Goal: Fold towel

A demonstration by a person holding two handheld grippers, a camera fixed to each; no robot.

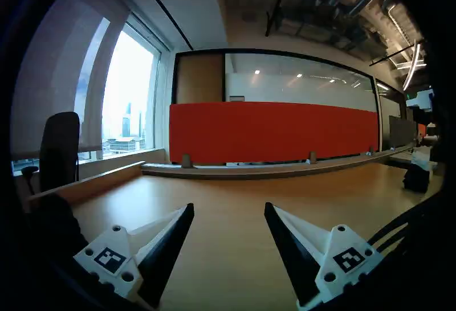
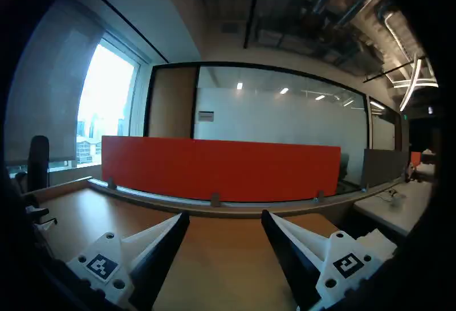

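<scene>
1. Left gripper (image 1: 228, 205) – its two black-edged white fingers (image 1: 168, 242) stand spread wide apart with nothing between them, low over a bare wooden desk (image 1: 228, 188). Each finger carries a square black-and-white marker (image 1: 109, 258).
2. Right gripper (image 2: 225, 213) – its jaws are likewise parted and hold nothing; one finger (image 2: 288, 254) frames the same kind of wooden desktop (image 2: 222, 265).
3. Where the towel lies cannot be told from either view.
4. Beyond the fingers in the left gripper view, a red partition (image 1: 273, 131) runs along the desk's far edge, with a glass wall (image 1: 296, 77) behind it. A dark object (image 1: 416, 177) sits on the desk at far right.
5. A black office chair (image 1: 60, 148) stands at the left, beside a bright window (image 1: 125, 106) looking out on city towers.
6. In the right gripper view, the red partition (image 2: 222, 168) again lines the far edge, with a white desk (image 2: 399, 203) to its right and a curved ceiling light (image 2: 413, 80) above.
</scene>
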